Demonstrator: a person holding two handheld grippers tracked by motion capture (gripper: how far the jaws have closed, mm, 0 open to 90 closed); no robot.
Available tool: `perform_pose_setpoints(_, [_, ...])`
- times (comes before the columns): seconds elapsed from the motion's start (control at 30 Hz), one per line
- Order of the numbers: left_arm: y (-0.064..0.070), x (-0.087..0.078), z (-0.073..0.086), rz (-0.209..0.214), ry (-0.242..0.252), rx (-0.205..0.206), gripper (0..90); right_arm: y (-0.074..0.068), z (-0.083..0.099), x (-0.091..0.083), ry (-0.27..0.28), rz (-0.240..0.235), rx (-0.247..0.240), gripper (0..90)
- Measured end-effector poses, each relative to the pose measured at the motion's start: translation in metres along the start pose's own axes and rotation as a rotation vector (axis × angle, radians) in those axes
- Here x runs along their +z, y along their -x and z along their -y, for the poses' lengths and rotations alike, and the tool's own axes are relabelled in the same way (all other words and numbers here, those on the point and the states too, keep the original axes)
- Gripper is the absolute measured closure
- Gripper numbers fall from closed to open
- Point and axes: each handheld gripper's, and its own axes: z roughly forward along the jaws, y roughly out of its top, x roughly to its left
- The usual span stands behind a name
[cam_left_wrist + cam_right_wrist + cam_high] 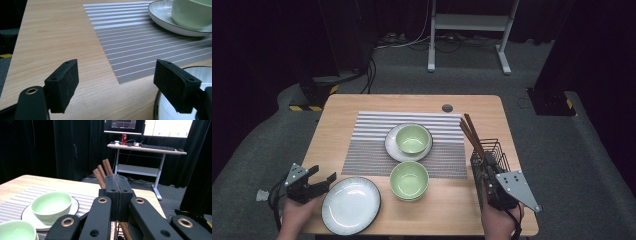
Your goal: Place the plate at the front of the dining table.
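On the light wooden table (pixel 347 107) lies a grey striped placemat (pixel 372 142), and on it stands a white round plate with a dark rim (pixel 393 148) that carries a pale green ceramic bowl (pixel 413 138). A second pale green bowl (pixel 409 180) stands just in front of the placemat, near the middle of the table's near side. To the left of it, close to the near edge, lies a larger white plate with a dark rim (pixel 350 205), with nothing on it. The left gripper (pixel 323 181) is held just beside the left edge of this larger plate; its two black jaws are spread wide apart and hold nothing. In the left gripper view the left gripper (pixel 120 82) looks over bare wood toward the corner of the placemat (pixel 140 47), and the rim of the larger plate (pixel 160 105) lies under the jaw on the right side. At the right side of the table stands a black wire basket (pixel 498 150) with dark brown wooden chopsticks (pixel 472 132) that lean out of it toward the far left. The right gripper (pixel 486 165) is at this basket. In the right gripper view its jaws are pressed together, right gripper (pixel 118 195), and the chopsticks (pixel 103 173) rise directly behind them; if something is clamped between the pads, I cannot tell.
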Motion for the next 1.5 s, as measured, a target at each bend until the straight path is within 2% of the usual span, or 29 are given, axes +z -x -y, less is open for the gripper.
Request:
perform_pose_setpoints(0.43, [-0.010,0.006,0.006,-0.009,-0.011,-0.041,22.3,-0.002,-0.020,-0.001,0.046,-0.012,-0.009,89.8])
perform_pose_setpoints(0.63, [-0.014,0.008,0.009,-0.028,-0.021,-0.065,23.5,-0.005,-0.030,-0.003,0.074,-0.017,-0.016,89.8])
perform_pose_setpoints(0.93, [-0.017,0.012,0.012,-0.033,-0.045,-0.071,24.0,-0.008,-0.043,-0.004,0.101,-0.022,-0.028,89.8])
perform_pose_setpoints(1.3, [-0.017,0.015,0.013,-0.045,-0.066,-0.069,24.2,-0.018,-0.056,-0.004,0.126,-0.049,-0.044,89.8])
perform_pose_setpoints(1.5, [-0.017,0.019,0.014,-0.051,-0.117,-0.073,24.0,-0.030,-0.060,-0.003,0.137,-0.081,-0.046,89.8])
